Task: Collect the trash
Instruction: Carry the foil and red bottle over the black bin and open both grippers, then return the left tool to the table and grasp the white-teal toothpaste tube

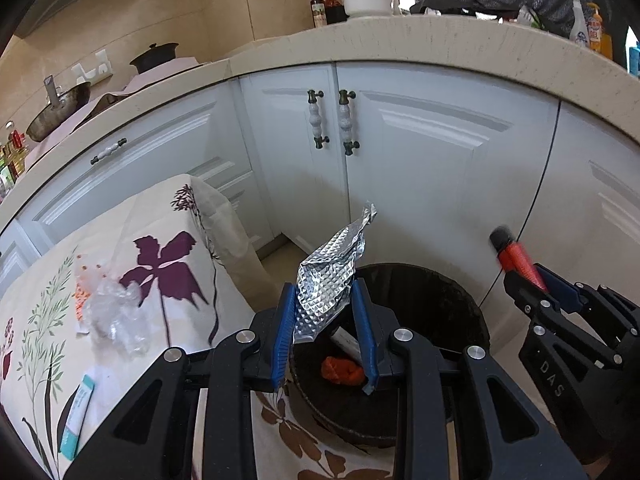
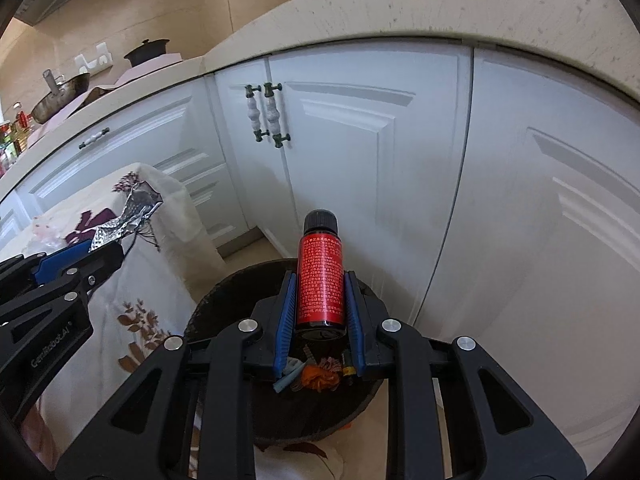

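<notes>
1. Step in hand: transfer to the bin. Both grippers carry one piece of trash each and hang over the dark round bin (image 2: 224,292), which stands on the floor against the white cabinet doors (image 2: 360,152).
2. Left gripper (image 1: 326,320): its blue fingers (image 1: 285,332) are clamped on a crumpled silver foil wrapper (image 1: 332,276). The wrapper is pinched at its lower part and sticks up and forward past the fingertips. The bin opening lies below and ahead of these fingers.
3. Right gripper (image 2: 320,312): a small red bottle (image 2: 321,280) with a black cap (image 2: 320,220) stands between its blue fingers (image 2: 286,316), cap forward past the fingertips, base back between the pads. The pads lie against the bottle's sides or nearly so; judged from a faint gap at each side, the grip is slack or just releasing, though this cannot be told for certain.
4. Bin contents, seen behind and below both pairs of fingers: an orange crumpled piece (image 1: 342,368) and other small scraps.
5. Remaining items: to the left of the left fingers, on the bench under the floral cloth (image 1: 168,240), lie a clear crumpled plastic wrap (image 1: 116,316) and a small teal-and-white tube (image 1: 78,412).
6. Next move, as judged: spread each pair of fingers while the item is over the bin mouth. The foil is light and may cling to a pad or drift, so release it well inside the rim. Then return to the bench for the remaining items.
</notes>
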`<state>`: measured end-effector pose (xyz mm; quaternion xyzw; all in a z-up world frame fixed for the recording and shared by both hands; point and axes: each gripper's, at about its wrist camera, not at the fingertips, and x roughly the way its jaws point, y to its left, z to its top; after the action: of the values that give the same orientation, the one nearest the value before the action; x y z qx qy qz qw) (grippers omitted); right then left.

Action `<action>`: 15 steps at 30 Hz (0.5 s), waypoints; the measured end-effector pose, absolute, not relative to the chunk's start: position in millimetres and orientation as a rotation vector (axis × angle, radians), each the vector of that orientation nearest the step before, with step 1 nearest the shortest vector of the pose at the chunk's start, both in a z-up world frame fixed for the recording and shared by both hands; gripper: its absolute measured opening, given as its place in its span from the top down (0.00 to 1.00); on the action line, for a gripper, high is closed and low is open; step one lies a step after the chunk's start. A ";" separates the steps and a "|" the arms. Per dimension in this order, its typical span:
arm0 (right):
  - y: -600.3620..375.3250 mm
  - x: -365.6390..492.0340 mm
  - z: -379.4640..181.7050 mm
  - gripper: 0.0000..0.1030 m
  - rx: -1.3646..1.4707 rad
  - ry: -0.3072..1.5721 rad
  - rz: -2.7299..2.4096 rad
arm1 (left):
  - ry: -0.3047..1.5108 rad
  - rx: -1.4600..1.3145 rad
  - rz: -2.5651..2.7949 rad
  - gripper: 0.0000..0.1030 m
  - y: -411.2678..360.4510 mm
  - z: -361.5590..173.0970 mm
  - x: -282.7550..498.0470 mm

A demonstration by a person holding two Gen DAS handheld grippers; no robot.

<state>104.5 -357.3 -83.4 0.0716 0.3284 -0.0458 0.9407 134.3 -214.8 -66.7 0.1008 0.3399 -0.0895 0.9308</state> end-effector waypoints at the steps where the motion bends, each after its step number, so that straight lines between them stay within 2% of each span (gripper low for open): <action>1: -358.3 107.9 -87.5 0.59 0.149 0.678 -0.099 | 0.704 0.208 -0.183 0.71 -216.5 -69.0 137.4; 3: -359.0 111.4 -91.5 0.54 0.152 0.687 -0.106 | 0.723 0.210 -0.177 0.63 -219.3 -74.0 143.0; 4: -359.5 112.6 -93.6 0.54 0.157 0.696 -0.106 | 0.735 0.206 -0.177 0.56 -219.4 -76.3 145.4; 7: -358.9 112.1 -95.4 0.54 0.162 0.700 -0.108 | 0.745 0.197 -0.177 0.54 -217.3 -78.7 147.9; 10: -359.1 109.6 -95.9 0.53 0.167 0.705 -0.116 | 0.743 0.192 -0.182 0.46 -215.8 -77.2 146.7; 15: -357.5 103.4 -91.2 0.50 0.171 0.698 -0.123 | 0.732 0.182 -0.196 0.40 -209.9 -70.1 139.9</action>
<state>103.4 -357.5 -91.2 0.0838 0.3415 -0.0603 0.9342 139.9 -209.9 -70.1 0.0886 0.3569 -0.0957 0.9250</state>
